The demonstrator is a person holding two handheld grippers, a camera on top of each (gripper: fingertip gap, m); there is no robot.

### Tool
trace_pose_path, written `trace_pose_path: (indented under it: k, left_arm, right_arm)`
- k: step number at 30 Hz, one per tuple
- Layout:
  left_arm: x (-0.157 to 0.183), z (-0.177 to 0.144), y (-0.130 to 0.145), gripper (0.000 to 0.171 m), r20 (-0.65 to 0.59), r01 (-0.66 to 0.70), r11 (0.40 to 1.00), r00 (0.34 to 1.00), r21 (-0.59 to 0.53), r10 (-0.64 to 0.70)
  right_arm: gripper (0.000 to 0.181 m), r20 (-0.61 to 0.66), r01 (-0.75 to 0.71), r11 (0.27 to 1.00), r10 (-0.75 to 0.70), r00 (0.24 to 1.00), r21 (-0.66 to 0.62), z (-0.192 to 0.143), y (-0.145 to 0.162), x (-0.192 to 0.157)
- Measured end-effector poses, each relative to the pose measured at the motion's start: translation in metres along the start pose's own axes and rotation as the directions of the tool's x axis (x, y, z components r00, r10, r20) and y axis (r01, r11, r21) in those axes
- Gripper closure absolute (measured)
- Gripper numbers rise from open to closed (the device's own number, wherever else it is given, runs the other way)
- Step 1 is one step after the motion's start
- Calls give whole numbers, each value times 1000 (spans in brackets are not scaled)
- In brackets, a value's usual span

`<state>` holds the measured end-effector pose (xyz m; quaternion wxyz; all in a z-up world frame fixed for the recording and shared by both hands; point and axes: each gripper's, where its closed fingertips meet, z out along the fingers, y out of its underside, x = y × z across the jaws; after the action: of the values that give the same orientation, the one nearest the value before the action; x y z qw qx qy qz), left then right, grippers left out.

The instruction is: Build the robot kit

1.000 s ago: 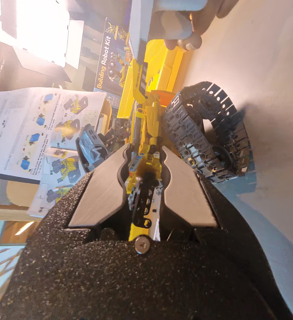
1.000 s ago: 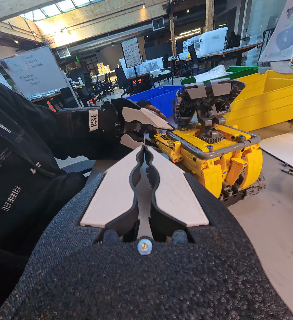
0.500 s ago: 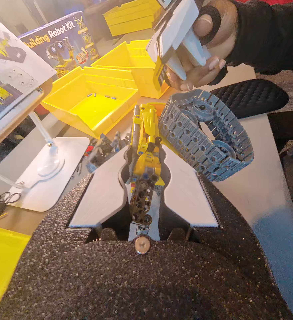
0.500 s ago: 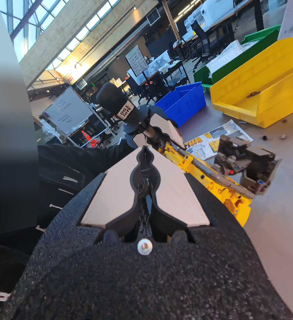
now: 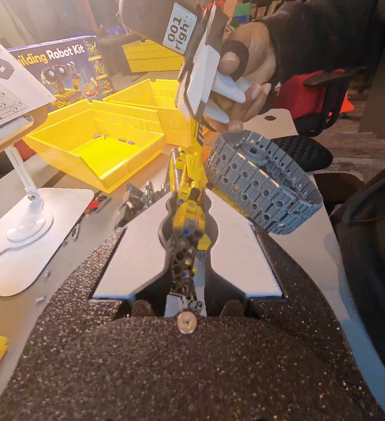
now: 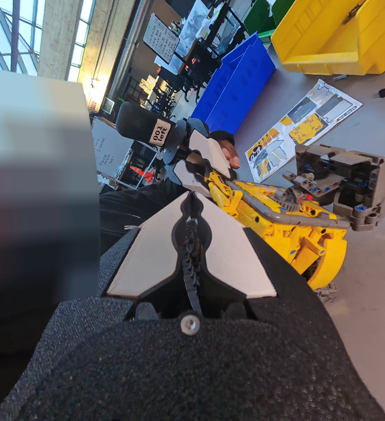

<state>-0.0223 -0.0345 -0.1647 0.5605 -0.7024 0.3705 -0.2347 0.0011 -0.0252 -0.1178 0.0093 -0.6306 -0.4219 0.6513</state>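
In the left wrist view, the left gripper (image 5: 188, 218) was seen with its fingers (image 5: 141, 246) pinched on the yellow arm (image 5: 188, 211) of a brick-built toy robot (image 5: 187, 173), which was held tipped on its side above the grey counter (image 5: 305, 262). A grey rubber track (image 5: 262, 184) was seen wrapped round the robot's wheels, just right of the fingers. Farther off, the right gripper (image 5: 196, 109) was held by a hand (image 5: 246, 68), its fingers pressed on the robot's other edge. Open yellow bins (image 5: 91, 145), a kit box (image 5: 59, 68), a white stand base (image 5: 27, 218) and loose small parts (image 5: 96, 204) were visible on the counter.

In the right wrist view, the right gripper (image 6: 192, 218) was seen nearly closed on a thin black toothed piece (image 6: 192, 262); which part of the robot it belonged to could not be told. The yellow body (image 6: 285, 230) and grey head (image 6: 344, 182) lay sideways beyond, with a sticker sheet (image 6: 301, 127) and a blue bin (image 6: 234, 84) behind.

The robot was judged light but fragile: snap-fit joints could part under twisting, so firmer hold was judged better taken on the stiff yellow frame than on the thin arm.
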Motion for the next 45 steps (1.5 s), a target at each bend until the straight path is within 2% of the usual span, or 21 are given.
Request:
trace_pose_path:
  k: [3, 6, 8, 13, 18, 24, 30, 33, 41, 45]
  left_arm:
    - [-10, 1, 13, 155, 34, 5, 999, 999, -47, -3]
    - [-13, 2, 23, 155, 104, -95, 990, 989, -104, 106]
    - [-8, -1, 21, 154, 99, -100, 991, 989, -94, 109]
    - [-1, -14, 11, 150, 0, 16, 999, 1000, -35, -16]
    - [-17, -28, -16, 150, 5, 24, 999, 1000, 34, -25]
    - [-19, -11, -21, 146, 73, -132, 991, 988, -27, 134]
    - [-25, -7, -22, 151, 201, -297, 953, 931, -60, 303]
    - [-27, -5, -22, 155, 227, -335, 939, 911, -77, 344]
    - [-26, -6, -24, 166, 206, -298, 953, 931, -46, 301]
    - [-23, -6, -26, 168, 145, -198, 980, 970, 11, 194]
  right_arm:
    - [181, -13, -20, 1000, 20, 1000, 15, -1, -9, 3]
    - [181, -23, -39, 998, 39, 999, 39, -1, -17, 9]
    - [181, -16, -62, 997, 62, 998, 44, 0, -19, 13]
    - [181, -19, -64, 998, 64, 998, 1, -1, -22, 16]
    - [181, -38, -91, 993, 88, 995, -70, 1, -22, 24]
    - [181, -5, -120, 986, 121, 993, -118, 15, -20, 23]
    - [181, 14, -135, 984, 138, 990, -114, 18, -22, 23]
    - [181, 19, -138, 983, 141, 990, -119, 19, -22, 23]
    - [181, 14, -122, 984, 125, 992, -126, 20, -20, 24]
    - [176, 9, -68, 989, 69, 998, -135, 19, -19, 22]
